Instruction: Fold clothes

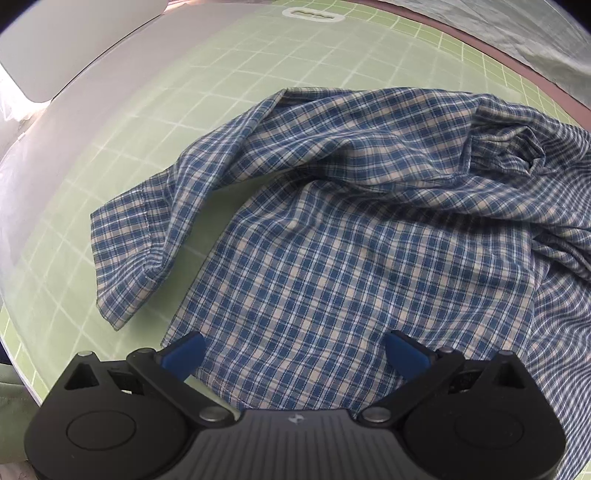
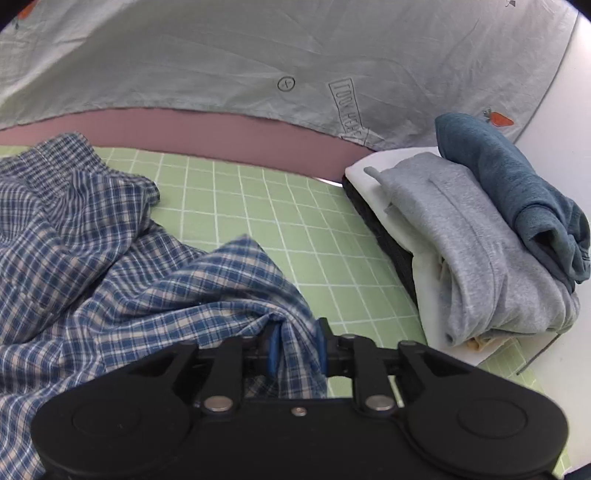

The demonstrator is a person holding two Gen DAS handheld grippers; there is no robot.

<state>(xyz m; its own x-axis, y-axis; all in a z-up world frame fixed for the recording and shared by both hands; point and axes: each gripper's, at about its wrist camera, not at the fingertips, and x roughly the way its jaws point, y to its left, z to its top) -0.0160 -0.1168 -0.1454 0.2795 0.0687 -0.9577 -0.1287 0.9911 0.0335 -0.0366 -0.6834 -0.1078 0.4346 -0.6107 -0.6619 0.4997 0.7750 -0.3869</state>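
Observation:
A blue and cream plaid garment (image 1: 332, 236) lies rumpled on the green grid mat (image 1: 155, 122). In the left wrist view its near hem runs between the blue fingertips of my left gripper (image 1: 295, 350), which stands open just above the cloth. One loose flap (image 1: 125, 254) spreads to the left. In the right wrist view the same plaid garment (image 2: 110, 266) fills the left half, and my right gripper (image 2: 297, 347) is shut on a bunched fold of it near the mat's front.
A folded grey sweatshirt (image 2: 472, 251) with a folded dark blue garment (image 2: 517, 192) on top sits on a white board at the right. A pale printed sheet (image 2: 258, 59) hangs behind the mat. A white plastic handle piece (image 1: 308, 16) lies at the mat's far edge.

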